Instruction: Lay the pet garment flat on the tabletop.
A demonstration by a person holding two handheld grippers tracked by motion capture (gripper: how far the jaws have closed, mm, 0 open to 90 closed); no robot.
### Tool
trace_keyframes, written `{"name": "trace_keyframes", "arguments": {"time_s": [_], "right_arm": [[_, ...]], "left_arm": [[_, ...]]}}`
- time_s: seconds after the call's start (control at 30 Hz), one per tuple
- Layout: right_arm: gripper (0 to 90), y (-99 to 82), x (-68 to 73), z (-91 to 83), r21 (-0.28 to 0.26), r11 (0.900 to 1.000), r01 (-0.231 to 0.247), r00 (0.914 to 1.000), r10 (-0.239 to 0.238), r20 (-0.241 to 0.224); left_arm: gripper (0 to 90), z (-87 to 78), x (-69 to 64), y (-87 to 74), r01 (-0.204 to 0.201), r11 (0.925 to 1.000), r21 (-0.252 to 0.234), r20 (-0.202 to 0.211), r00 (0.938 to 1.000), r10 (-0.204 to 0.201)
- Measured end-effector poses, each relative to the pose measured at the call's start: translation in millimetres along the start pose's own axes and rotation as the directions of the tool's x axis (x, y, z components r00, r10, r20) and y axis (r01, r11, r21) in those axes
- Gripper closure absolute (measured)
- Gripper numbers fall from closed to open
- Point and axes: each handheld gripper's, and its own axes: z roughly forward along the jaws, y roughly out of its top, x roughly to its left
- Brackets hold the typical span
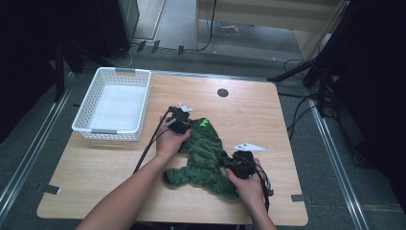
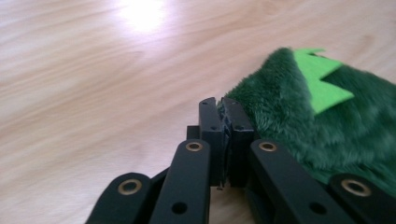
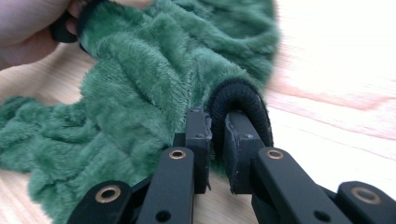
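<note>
A dark green plush garment with bright green felt spikes lies crumpled on the wooden table. My left gripper is shut on the garment's far edge, its jaws pinching the fur beside the felt spikes. At the garment's near right side my right gripper is shut on a black ribbed cuff, which loops over one jaw. The green plush spreads to the left of it, and the other hand shows at the top left of the right gripper view.
A white slotted plastic basket stands at the table's far left. A round cable hole sits near the far edge. Bare wood lies to the left and right of the garment. Cables and dark stands ring the table on the floor.
</note>
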Motion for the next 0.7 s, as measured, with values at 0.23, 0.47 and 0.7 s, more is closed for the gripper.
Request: {"name": "trace_keyframes", "arguments": {"time_s": [0.23,0.47,0.7], "right_arm": [[66.8,3.0,-0.7,-1.3,0.023,0.9997,-0.005,0.9997,0.005,-0.023],[76.7,36.7,10.4,-25.4,-0.149,0.9881,0.037,0.9972,-0.046,-0.059],[76.8,72.6,27.8,29.9,-0.131,0.9886,0.075,0.9966,-0.079,-0.024]], "left_arm": [[89.8,-4.8,22.7,1.8,0.131,0.9912,-0.018,-0.009,0.9913,-0.131],[76.0,-25.8,18.4,8.3,0.133,0.9852,-0.108,0.159,0.9806,-0.115],[66.2,-28.1,-1.3,4.3,0.061,0.9915,-0.115,0.19,0.9811,-0.038]]}}
